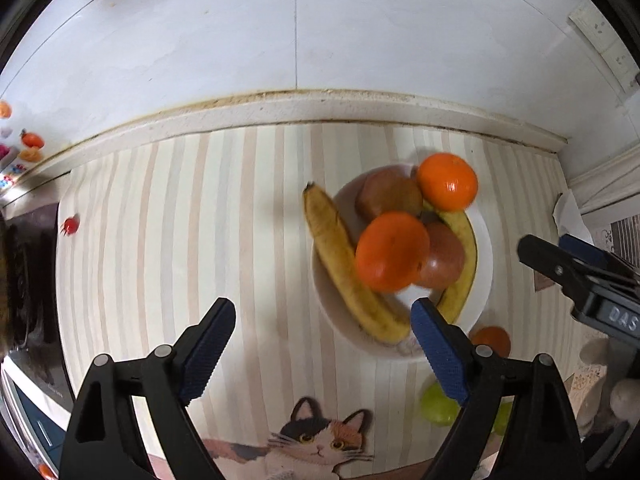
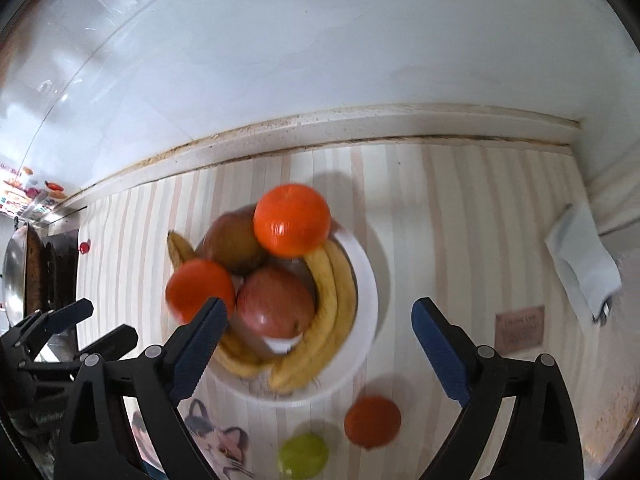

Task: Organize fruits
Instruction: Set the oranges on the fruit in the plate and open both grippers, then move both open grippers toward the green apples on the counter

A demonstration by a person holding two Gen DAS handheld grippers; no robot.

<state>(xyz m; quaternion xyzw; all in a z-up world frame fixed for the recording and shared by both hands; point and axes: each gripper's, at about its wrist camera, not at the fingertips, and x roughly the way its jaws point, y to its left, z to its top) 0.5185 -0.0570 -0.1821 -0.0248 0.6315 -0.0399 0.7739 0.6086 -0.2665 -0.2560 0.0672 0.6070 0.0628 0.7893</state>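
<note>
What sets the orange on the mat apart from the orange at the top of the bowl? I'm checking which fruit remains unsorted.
Place: the loose orange lies on the striped mat, outside the white bowl; the top orange sits in the bowl, piled on other fruit.
Neighbours: the loose one lies beside a green fruit; the top one rests against an apple and bananas.
Both are round, bright orange and ungripped.
</note>
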